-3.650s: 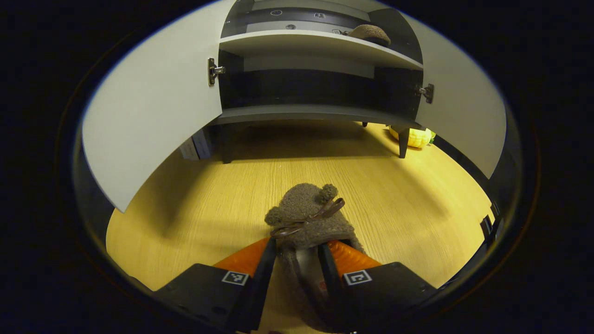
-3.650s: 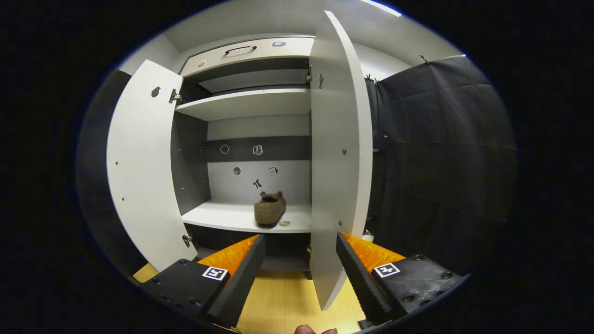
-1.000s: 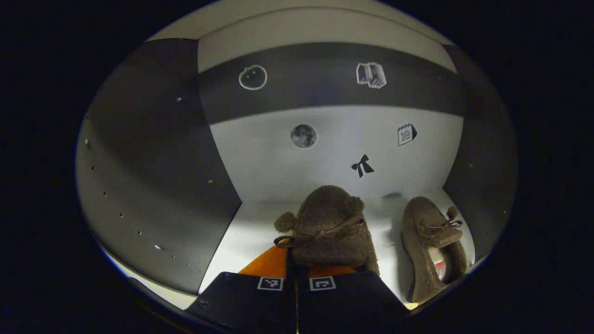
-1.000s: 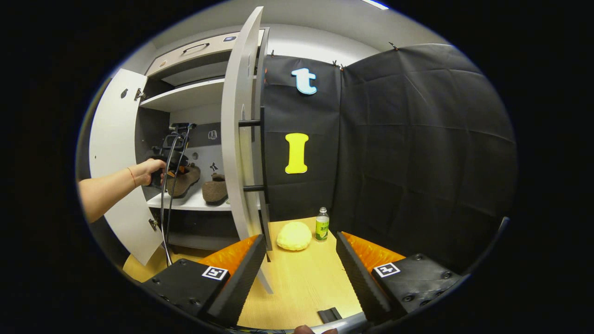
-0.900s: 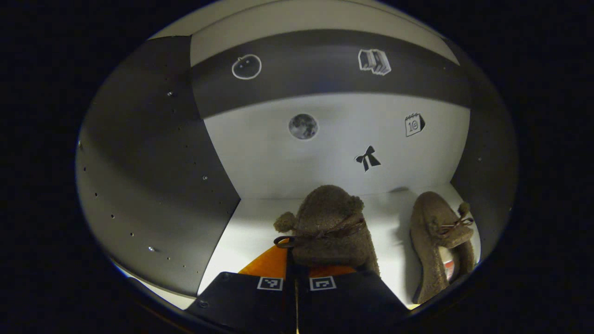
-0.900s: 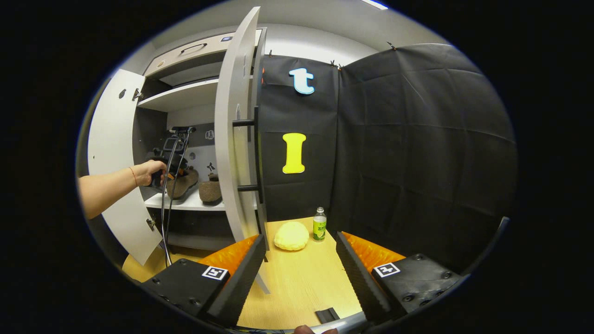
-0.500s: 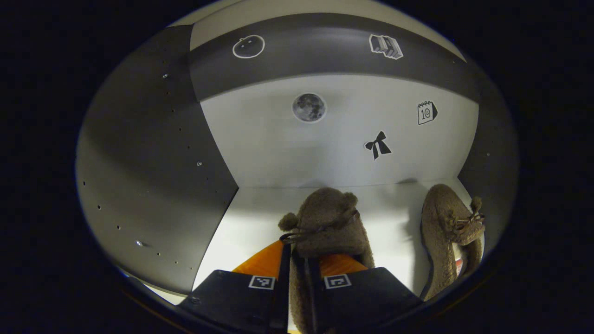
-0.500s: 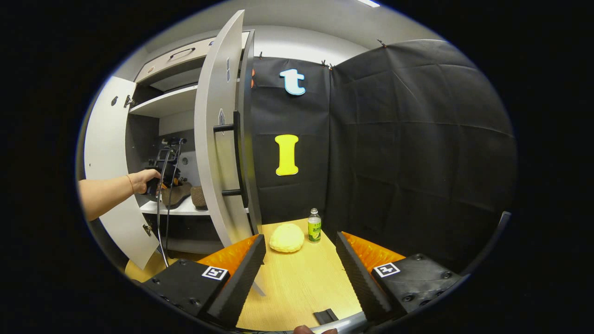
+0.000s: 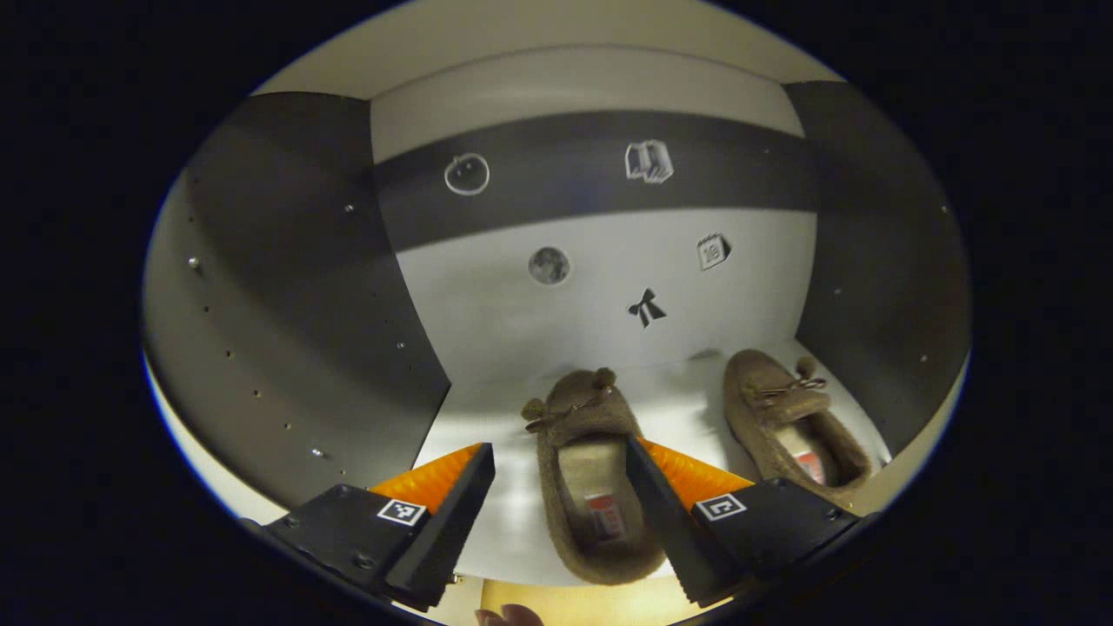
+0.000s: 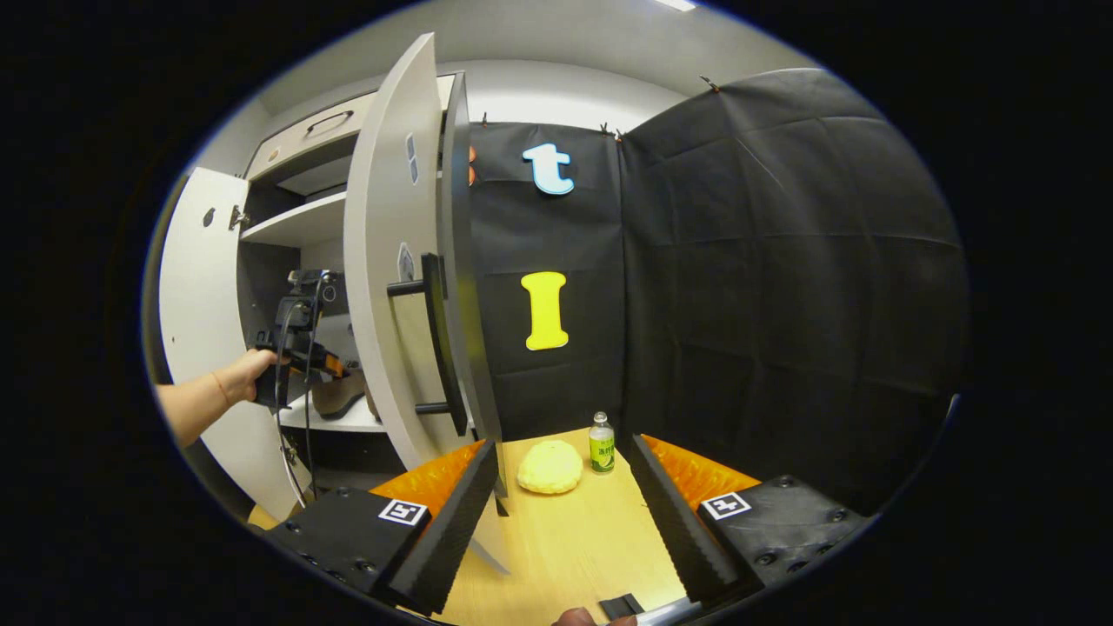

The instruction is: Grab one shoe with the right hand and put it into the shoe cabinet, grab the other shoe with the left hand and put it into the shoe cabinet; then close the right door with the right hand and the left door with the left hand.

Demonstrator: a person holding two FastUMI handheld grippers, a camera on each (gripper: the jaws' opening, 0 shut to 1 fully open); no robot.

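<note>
You can read nothing here: the small calendar sticker (image 9: 712, 251) on the pale cabinet back panel (image 9: 487, 304) and the red tag (image 9: 605, 514) inside the fuzzy brown slipper (image 9: 574, 417) are blurred.

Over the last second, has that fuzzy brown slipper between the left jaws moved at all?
Yes. The fuzzy brown slipper was held off the white cabinet shelf; now it rests flat there beside the other slipper, and the left gripper has opened.

Two shoes lie side by side on the cabinet shelf (image 9: 509, 530): one shoe (image 9: 591, 487) left, the other shoe (image 9: 787, 422) right, toes toward the back wall (image 9: 539, 322).
</note>
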